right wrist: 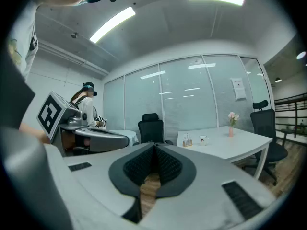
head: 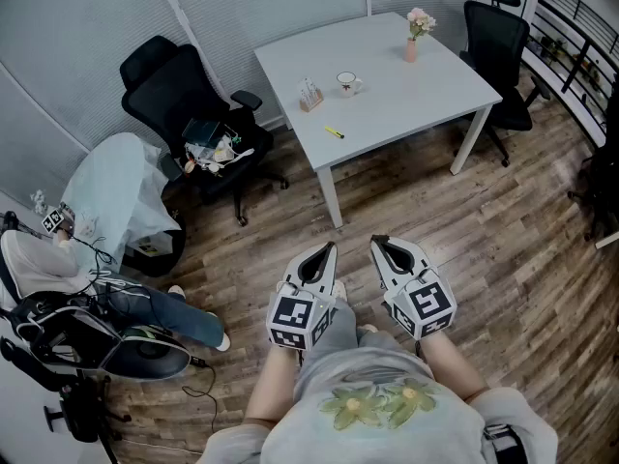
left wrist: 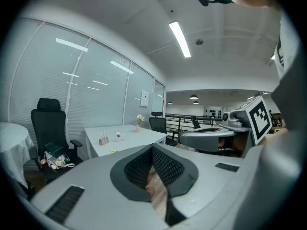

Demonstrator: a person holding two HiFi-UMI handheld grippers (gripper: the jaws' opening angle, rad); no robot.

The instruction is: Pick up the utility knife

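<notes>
The utility knife (head: pixel 334 131) lies far ahead on the table (head: pixel 426 100), slightly nearer the left gripper (head: pixel 329 251); it and the right gripper (head: pixel 377 245) are clenched, empty.

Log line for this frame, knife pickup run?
phase: pre-approach | utility knife: lying on white table, untouched | left gripper: shut, empty | right gripper: shut, empty | both: over floor, short of table

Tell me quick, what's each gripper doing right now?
Grey left gripper: closed, holding nothing.
Grey right gripper: closed, holding nothing.
</notes>
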